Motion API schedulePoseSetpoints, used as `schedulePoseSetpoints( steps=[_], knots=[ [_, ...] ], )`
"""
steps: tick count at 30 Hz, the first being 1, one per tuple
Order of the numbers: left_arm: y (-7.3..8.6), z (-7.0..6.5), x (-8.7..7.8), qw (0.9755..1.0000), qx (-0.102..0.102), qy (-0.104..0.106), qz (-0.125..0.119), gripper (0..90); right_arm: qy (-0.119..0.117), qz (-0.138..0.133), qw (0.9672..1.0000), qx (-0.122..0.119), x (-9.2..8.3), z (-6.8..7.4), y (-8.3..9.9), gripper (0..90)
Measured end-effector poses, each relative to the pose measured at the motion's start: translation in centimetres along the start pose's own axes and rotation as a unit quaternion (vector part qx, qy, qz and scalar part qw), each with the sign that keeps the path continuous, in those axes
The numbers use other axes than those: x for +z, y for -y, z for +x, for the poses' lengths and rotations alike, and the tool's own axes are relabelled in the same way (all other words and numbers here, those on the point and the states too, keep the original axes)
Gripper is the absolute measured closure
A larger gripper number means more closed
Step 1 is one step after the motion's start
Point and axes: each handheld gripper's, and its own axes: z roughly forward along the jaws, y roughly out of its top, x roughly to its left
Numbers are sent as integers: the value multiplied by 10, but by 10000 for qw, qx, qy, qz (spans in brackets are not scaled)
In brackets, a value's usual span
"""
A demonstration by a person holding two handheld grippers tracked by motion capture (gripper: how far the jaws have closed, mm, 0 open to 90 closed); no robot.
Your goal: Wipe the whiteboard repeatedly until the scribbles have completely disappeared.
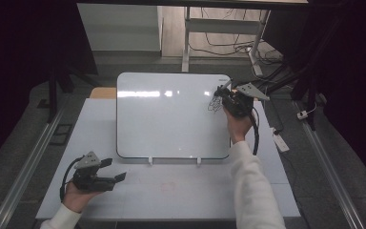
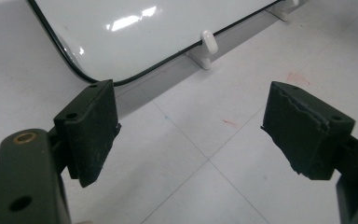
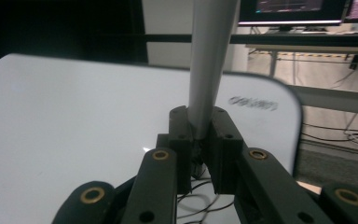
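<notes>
Left gripper (image 1: pixel 116 170) rests low at the near left corner of the pale table (image 1: pixel 181 191), its two black jaws spread wide apart with nothing between them; in the left gripper view (image 2: pixel 189 135) they frame bare tabletop flecked with faint red marks, and the whiteboard's (image 2: pixel 135 37) rounded, black-edged corner and a white clip (image 2: pixel 208 41) lie beyond. The person's left hand (image 1: pixel 76 195) cups that gripper from below, white sleeve (image 1: pixel 59 218) entering at the bottom edge. Farther off, the white sleeve of the right arm (image 1: pixel 252 181) stretches forward along the board's right side, the right hand (image 1: pixel 236 125) raised at the wrist. Right gripper (image 1: pixel 223 91) is clamped on a pale grey marker (image 3: pixel 209 60), which stands up between its closed jaws in the right gripper view. A black scribble (image 1: pixel 214 102) marks the glossy whiteboard (image 1: pixel 171 114) near its upper right corner, just beside the gripper. The board lies propped across the table's far half.
</notes>
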Motion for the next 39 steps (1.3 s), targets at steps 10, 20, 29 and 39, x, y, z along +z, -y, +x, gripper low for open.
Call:
schedulePoseSetpoints(
  steps=[10,20,29,39],
  knots=[
    [-1,-1,0,10000,15,8,-9,188,-7,-30,10000,-7,-1,-1,3,806],
    [-1,-1,-1,10000,21,0,-37,188,175,-49,9998,-89,-1,-5,-1,807],
    [-1,-2,0,10000,30,-11,-29,188,187,-82,9998,-64,-1,-10,-3,807],
    [-1,-1,0,10000,14,-14,-30,188,82,35,9994,-344,1,-3,-4,807]
  ],
)
